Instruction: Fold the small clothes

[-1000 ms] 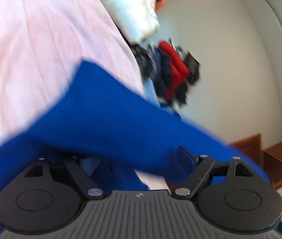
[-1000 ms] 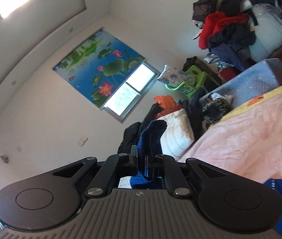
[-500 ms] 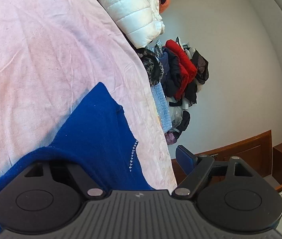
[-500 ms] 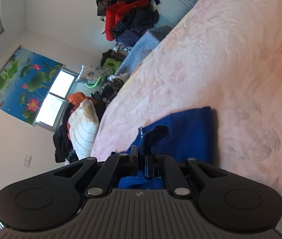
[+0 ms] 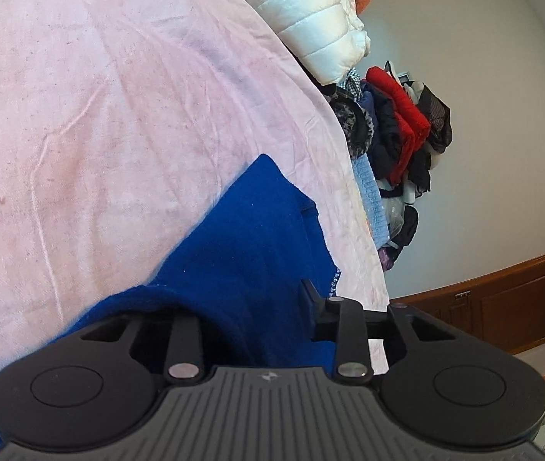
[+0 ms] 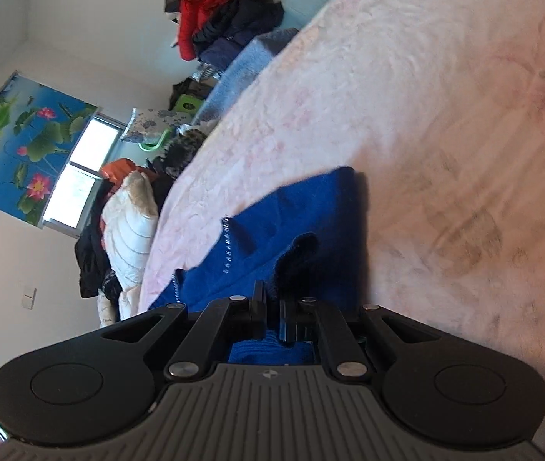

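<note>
A small blue knit garment [image 5: 249, 253] with a row of small studs lies on the pink bedsheet [image 5: 99, 115]. My left gripper [image 5: 249, 307] is open low over it; the cloth covers its left finger, the right finger [image 5: 311, 296] shows. In the right wrist view the same garment [image 6: 311, 215] lies on the sheet [image 6: 445, 115]. My right gripper [image 6: 271, 307] is shut on a fold of the blue garment, with cloth bunched between the pads.
A white puffer jacket [image 5: 311, 19] lies at the bed's far end. A pile of red and dark clothes [image 5: 399, 130] stands beside the bed against the wall. A wooden cabinet [image 5: 503, 299] stands by the wall. A window and lotus picture [image 6: 30, 146] are on the far wall.
The blue garment was in the air a second ago and now lies on the sheet. Both grippers have come down to the bed; the right one stayed shut on the cloth.
</note>
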